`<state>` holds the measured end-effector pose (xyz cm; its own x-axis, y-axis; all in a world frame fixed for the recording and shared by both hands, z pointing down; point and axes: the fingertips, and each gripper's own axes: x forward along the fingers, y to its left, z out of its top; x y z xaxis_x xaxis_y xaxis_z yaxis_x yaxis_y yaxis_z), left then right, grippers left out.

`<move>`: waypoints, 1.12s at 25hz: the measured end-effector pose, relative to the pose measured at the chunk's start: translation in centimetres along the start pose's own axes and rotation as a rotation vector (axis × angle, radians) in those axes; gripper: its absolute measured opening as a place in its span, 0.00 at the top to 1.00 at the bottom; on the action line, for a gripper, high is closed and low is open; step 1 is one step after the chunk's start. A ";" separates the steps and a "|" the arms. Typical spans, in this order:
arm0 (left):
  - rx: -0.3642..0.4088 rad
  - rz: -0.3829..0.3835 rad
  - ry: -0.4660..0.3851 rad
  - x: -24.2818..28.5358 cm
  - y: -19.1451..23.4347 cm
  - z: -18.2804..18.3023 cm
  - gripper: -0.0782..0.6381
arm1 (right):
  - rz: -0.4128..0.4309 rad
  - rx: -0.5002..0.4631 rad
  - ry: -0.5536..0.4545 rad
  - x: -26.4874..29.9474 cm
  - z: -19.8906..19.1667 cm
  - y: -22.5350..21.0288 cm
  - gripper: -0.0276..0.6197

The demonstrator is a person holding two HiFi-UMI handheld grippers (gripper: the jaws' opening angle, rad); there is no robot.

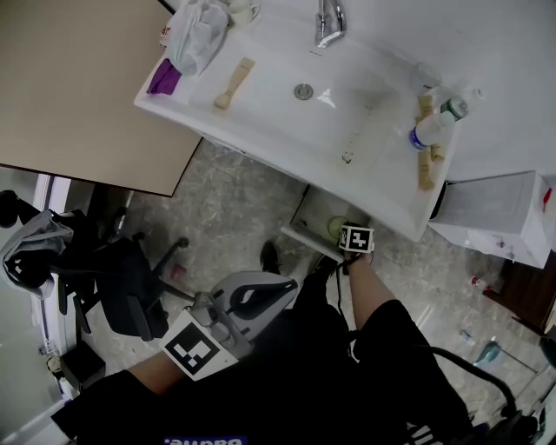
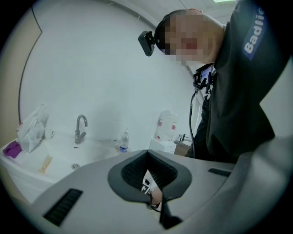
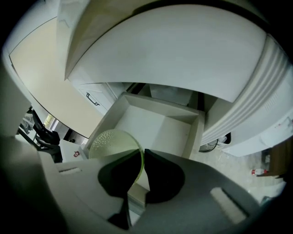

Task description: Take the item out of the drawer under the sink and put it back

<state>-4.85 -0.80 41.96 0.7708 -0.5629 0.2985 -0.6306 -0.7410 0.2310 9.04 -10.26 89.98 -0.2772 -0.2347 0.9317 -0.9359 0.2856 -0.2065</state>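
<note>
Under the white sink (image 1: pixel 261 113) a white drawer (image 1: pixel 301 228) (image 3: pixel 158 128) stands pulled open. A pale green perforated colander (image 3: pixel 110 142) (image 1: pixel 335 226) sits at the drawer's near left corner. My right gripper (image 3: pixel 141 154) points steeply down into the drawer and is shut on the colander's thin rim, which runs between the two dark pads. In the head view only its marker cube and the forearm show (image 1: pixel 355 238). My left gripper (image 1: pixel 285 284) (image 2: pixel 147 155) is held back near the person's body, shut, with nothing in it.
On the sink top lie a plastic bag (image 1: pixel 198 35), a wooden brush (image 1: pixel 234 83) and bottles (image 1: pixel 432 130) beside the faucet (image 1: pixel 328 22). A black office chair (image 1: pixel 130 278) stands at the left and a white cabinet (image 1: pixel 495 213) at the right. Elsewhere the drawer's floor is bare.
</note>
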 end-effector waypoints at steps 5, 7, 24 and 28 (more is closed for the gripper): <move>-0.015 -0.009 -0.051 0.5 -0.1 1.0 0.88 | 0.030 0.007 -0.046 -3.5 0.8 0.8 0.92; -0.010 -0.020 -0.069 0.7 -0.3 1.6 0.88 | 0.050 0.007 -0.072 -5.3 1.2 1.3 0.92; 0.000 -0.033 -0.168 0.4 -0.5 3.6 0.88 | 0.286 0.019 -0.405 -25.5 6.0 7.1 0.92; 0.012 -0.064 -0.168 0.8 -1.0 4.0 0.88 | 0.313 0.004 -0.483 -29.8 6.6 8.5 0.92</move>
<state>-3.27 -1.98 38.30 0.8142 -0.5670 0.1248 -0.5795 -0.7809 0.2333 7.87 -6.99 58.50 -0.6085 -0.5372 0.5840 -0.7935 0.4068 -0.4526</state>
